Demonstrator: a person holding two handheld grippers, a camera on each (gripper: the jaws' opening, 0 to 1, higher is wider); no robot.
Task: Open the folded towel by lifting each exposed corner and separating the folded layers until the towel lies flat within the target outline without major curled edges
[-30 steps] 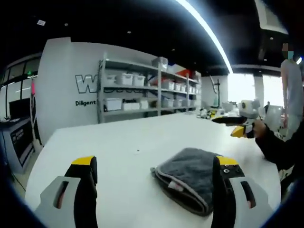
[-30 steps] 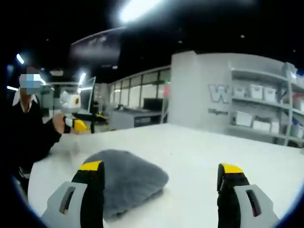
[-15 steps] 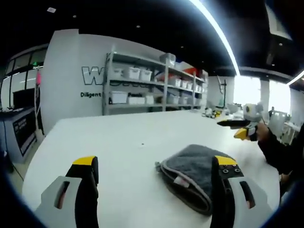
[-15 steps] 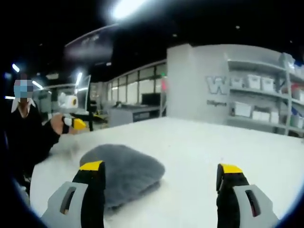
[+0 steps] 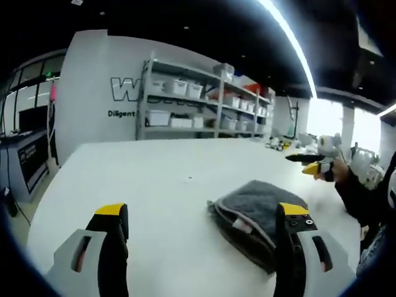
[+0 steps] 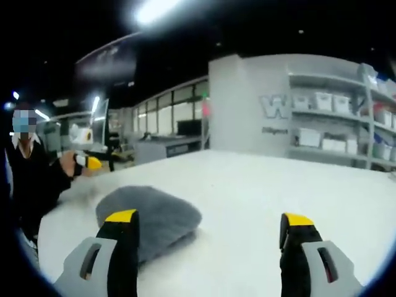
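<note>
In the left gripper view we hold the left gripper [image 5: 201,213] above a white table [image 5: 154,179], its two yellow-tipped jaws spread wide apart with nothing between them. The grey towel [image 5: 257,213] lies folded on the table, just ahead of our right-hand jaw and partly hidden behind it; its stacked layers show along the near edge, with a small pale tag among them. Further right, the right gripper [image 5: 307,162] comes into that view, held by a hand in a dark sleeve [image 5: 356,198] over the table; we cannot tell from here how its jaws stand. In the right gripper view, our right gripper [image 6: 207,219] also has its jaws spread wide and holds nothing. There the towel [image 6: 148,213] sits as a rounded grey mound on the table [image 6: 247,185], beside and behind our left-hand jaw. The left gripper [image 6: 93,162] enters this view from the left, near a person in dark clothing [image 6: 34,182]. Shelves with white bins [image 5: 198,111] stand against the far wall.
</note>
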